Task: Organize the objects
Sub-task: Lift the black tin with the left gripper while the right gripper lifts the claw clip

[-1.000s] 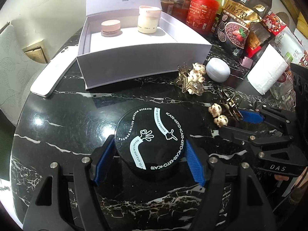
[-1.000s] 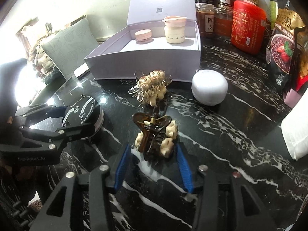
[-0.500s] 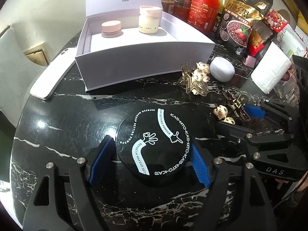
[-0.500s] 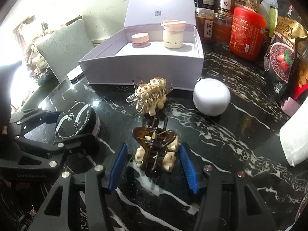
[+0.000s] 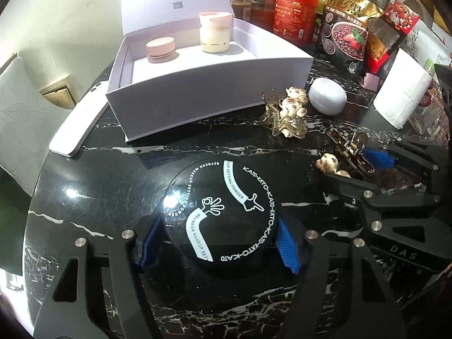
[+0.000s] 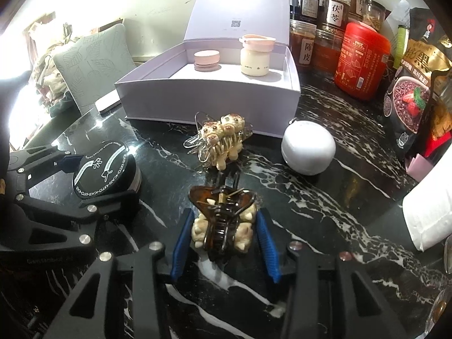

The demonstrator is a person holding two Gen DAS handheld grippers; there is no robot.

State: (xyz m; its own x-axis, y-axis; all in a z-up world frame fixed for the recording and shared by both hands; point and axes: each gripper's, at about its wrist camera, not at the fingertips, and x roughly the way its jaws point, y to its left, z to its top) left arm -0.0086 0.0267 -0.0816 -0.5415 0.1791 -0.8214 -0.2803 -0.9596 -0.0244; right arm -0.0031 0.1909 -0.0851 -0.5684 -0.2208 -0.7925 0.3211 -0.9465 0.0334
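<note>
A black round powder jar (image 5: 220, 209) with white lettering stands on the black marble table (image 5: 84, 197). My left gripper (image 5: 217, 240) straddles it; its jaws are closing and the blue pads press on the jar's sides. A brown hair clip (image 6: 223, 217) with cream figures lies between the blue pads of my right gripper (image 6: 224, 237), whose jaws are closing onto its flanks. In the right wrist view the left gripper (image 6: 84, 182) and jar (image 6: 104, 169) sit at the left. A second, clear hair clip (image 6: 220, 141) with piglet figures lies just beyond.
An open lavender box (image 5: 209, 104) holds a pink jar (image 5: 160, 49) and a cream jar (image 5: 215, 35). A white round case (image 6: 308, 149) sits right of the clear clip. A phone (image 5: 76, 124), red tin (image 5: 295, 21), snack bags (image 5: 347, 28) and white tissue pack (image 5: 401, 93) line the edges.
Both grippers' jaws widened half a second ago and have since closed in, the left onto the jar, the right onto the brown clip. Neither hand has shifted much.
</note>
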